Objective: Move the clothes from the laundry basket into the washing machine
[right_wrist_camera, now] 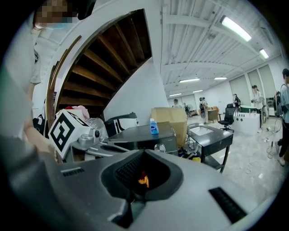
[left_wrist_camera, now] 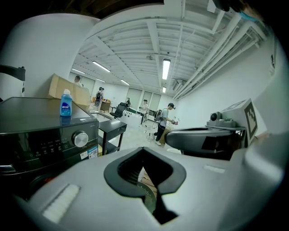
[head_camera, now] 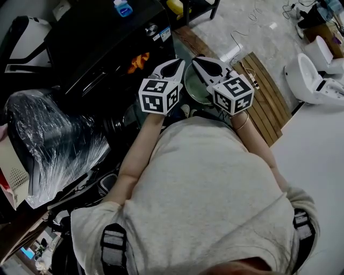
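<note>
One torso (head_camera: 209, 188), left gripper (head_camera: 181, 62), right gripper (head_camera: 195, 60), both closed, empty, one washing machine (head_camera: 107, 32), perhaps orange cloth (head_camera: 138, 62)

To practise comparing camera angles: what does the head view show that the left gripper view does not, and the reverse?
Head view only: the person's beige shirt and a plastic-wrapped object. Left gripper view only: ceiling lights and people standing far off. Both: the black washing machine with a blue bottle on top.
</note>
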The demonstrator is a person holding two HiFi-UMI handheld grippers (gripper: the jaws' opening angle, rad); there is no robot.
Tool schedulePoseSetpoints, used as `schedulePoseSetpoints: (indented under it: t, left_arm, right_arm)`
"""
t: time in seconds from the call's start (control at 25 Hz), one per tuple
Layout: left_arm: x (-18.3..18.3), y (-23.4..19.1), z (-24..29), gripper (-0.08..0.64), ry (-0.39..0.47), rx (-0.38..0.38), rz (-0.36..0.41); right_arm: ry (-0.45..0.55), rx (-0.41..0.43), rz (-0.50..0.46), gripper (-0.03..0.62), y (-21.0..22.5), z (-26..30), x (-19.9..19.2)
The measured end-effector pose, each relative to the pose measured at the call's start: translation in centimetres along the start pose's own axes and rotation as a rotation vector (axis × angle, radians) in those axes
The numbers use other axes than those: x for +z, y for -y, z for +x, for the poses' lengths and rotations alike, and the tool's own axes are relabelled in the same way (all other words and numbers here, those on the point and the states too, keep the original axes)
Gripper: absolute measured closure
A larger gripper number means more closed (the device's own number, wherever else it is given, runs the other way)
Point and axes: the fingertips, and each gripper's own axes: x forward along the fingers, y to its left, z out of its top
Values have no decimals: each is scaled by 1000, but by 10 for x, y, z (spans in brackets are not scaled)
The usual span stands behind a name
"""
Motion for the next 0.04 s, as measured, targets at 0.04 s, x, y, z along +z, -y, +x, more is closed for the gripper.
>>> schedulePoseSetpoints:
  t: [0.04]
  left_arm:
    - [-1, -1, 0, 551, -1, 3, -1]
  right_arm:
    - [1, -1, 3, 584, 0, 0, 0]
